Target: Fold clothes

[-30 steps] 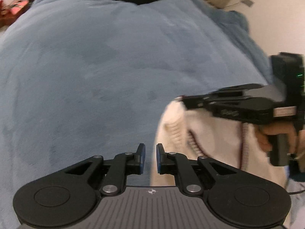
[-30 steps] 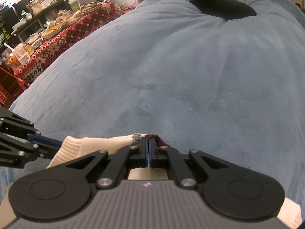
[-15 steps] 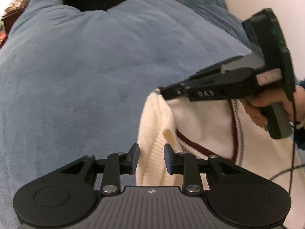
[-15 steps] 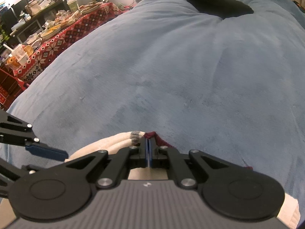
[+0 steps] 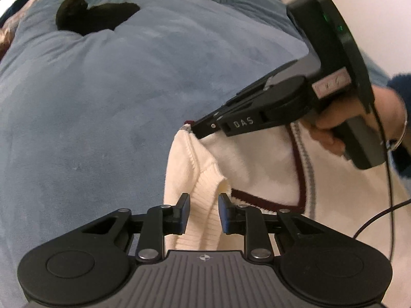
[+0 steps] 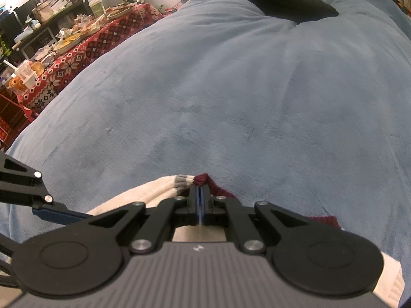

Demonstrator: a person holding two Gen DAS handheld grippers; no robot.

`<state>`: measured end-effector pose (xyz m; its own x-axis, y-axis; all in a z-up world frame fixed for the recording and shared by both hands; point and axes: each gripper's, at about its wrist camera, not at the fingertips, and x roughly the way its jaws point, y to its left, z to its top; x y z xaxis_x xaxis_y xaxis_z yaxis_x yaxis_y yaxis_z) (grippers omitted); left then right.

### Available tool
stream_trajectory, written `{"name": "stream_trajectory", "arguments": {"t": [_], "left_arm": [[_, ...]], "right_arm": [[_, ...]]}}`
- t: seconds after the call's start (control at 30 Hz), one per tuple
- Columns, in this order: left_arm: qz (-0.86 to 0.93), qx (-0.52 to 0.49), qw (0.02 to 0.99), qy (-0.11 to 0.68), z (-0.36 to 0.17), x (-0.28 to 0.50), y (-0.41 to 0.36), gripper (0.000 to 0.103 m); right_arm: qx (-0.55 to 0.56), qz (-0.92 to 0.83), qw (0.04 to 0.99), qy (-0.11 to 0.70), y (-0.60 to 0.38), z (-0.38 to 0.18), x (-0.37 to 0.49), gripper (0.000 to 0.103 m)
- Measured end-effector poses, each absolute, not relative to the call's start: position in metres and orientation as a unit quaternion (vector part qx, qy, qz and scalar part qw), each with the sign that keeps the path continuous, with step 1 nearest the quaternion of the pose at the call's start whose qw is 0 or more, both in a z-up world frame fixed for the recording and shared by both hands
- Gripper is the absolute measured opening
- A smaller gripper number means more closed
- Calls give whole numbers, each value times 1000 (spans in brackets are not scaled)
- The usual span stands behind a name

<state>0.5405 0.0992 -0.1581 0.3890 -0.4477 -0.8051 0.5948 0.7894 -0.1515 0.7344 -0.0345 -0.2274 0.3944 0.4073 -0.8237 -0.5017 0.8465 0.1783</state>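
A cream sweater (image 5: 246,159) lies on the blue bed (image 5: 102,107), bunched, its long axis hard to tell. The right gripper (image 6: 199,200) is pressed together, pinching its striped edge (image 6: 185,181). The left gripper (image 5: 203,213) is spread, a ribbed fold (image 5: 205,195) between its pads, unpinched. Next, I'd guess: close on it, then lift both to straighten.

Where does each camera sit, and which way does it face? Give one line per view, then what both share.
Left wrist: on the left gripper, facing down its open fingers at the cream sweater's ribbed cuff; a hand shows.
Right wrist: on the right gripper, shut on the sweater's edge.
Shared: cream sweater, blue blanket, black garment.
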Motion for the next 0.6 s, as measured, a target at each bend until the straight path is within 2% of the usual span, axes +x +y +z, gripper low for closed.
{"name": "stream_trajectory", "arguments": {"t": [0.23, 0.3, 0.47, 0.6], "left_arm": [[-297, 75, 839, 449, -163, 550, 88, 22], [-283, 71, 844, 449, -163, 554, 87, 2], [-205, 37, 879, 430, -151, 567, 114, 2], [-160, -29, 879, 448, -151, 586, 157, 2]], "right_arm": [[-44, 268, 834, 479, -35, -228, 732, 1], [-43, 268, 834, 480, -35, -228, 732, 1], [-42, 265, 838, 476, -38, -226, 732, 0], [-23, 259, 840, 476, -46, -226, 735, 0]]}}
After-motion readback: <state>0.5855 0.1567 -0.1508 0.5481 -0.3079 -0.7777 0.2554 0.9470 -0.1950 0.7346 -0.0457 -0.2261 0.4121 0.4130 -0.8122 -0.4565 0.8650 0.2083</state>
